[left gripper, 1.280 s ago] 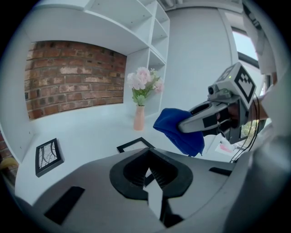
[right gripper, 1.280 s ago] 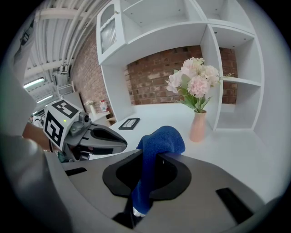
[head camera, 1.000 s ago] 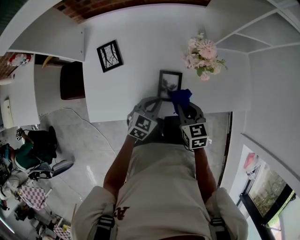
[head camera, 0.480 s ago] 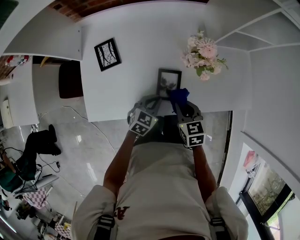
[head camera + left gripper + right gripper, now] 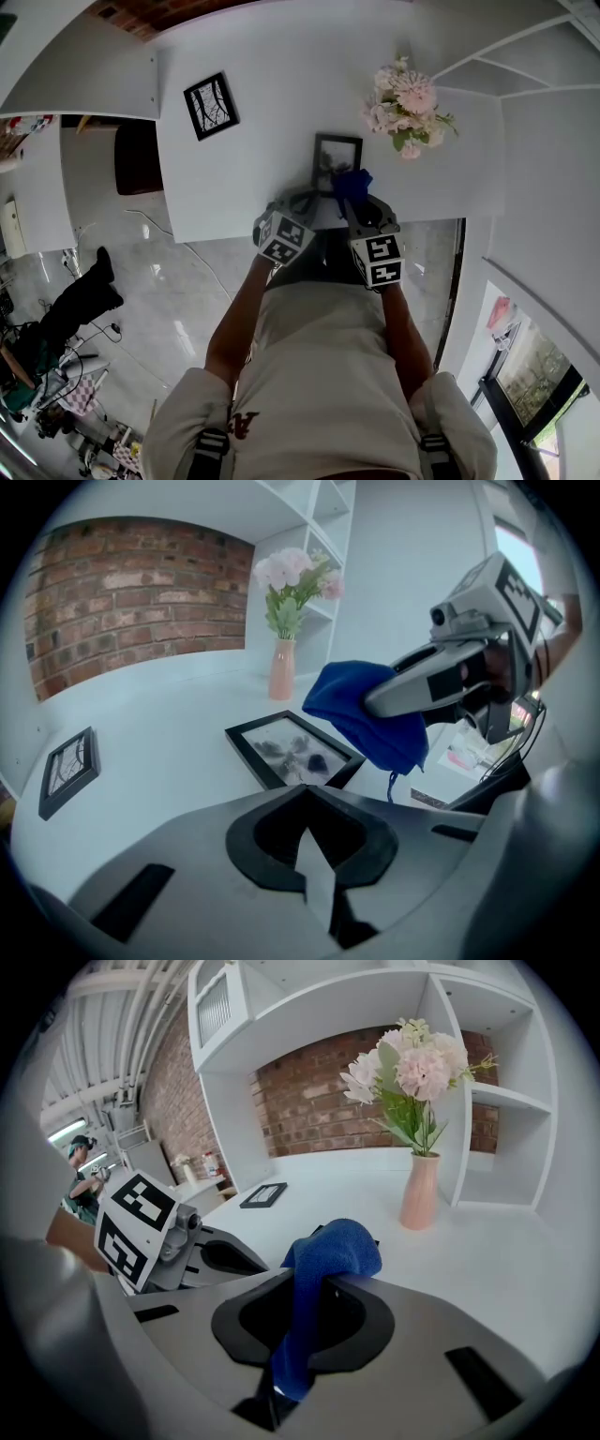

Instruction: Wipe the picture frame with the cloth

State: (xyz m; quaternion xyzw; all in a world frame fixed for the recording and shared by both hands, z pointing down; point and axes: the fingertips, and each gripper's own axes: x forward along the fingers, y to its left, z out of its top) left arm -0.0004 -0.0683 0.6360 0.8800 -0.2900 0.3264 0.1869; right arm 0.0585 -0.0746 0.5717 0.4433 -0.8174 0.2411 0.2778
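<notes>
Blue fabric cloth (image 5: 353,182), clamped in the right gripper (image 5: 319,1274), hides the black picture frame (image 5: 330,152) corner nearest the white desk (image 5: 244,178) front edge; left gripper (image 5: 307,803) jaws together.

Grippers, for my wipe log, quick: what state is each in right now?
Left gripper: shut, holding nothing.
Right gripper: shut on the blue cloth.

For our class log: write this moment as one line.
left gripper shut, empty | right gripper shut on blue cloth | cloth over picture frame, contact unclear
</notes>
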